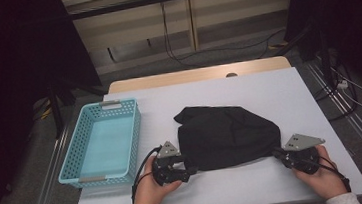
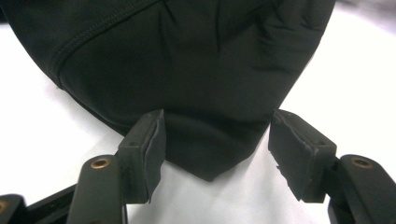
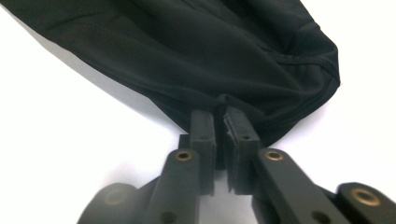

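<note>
A black folded garment point(image 1: 225, 135) lies on the white table top point(image 1: 268, 93). My left gripper point(image 1: 190, 170) sits at its near left corner. In the left gripper view the jaws stand apart on either side of a cloth corner point(image 2: 210, 158), and the pads point(image 2: 154, 149) do not touch it. My right gripper point(image 1: 277, 152) is at the garment's near right corner. In the right gripper view its jaws are pinched together on the cloth edge point(image 3: 222, 100).
A light blue perforated basket point(image 1: 103, 142) stands empty on the table's left side. Bare table lies behind and right of the garment. Cables trail on the floor beyond the far edge.
</note>
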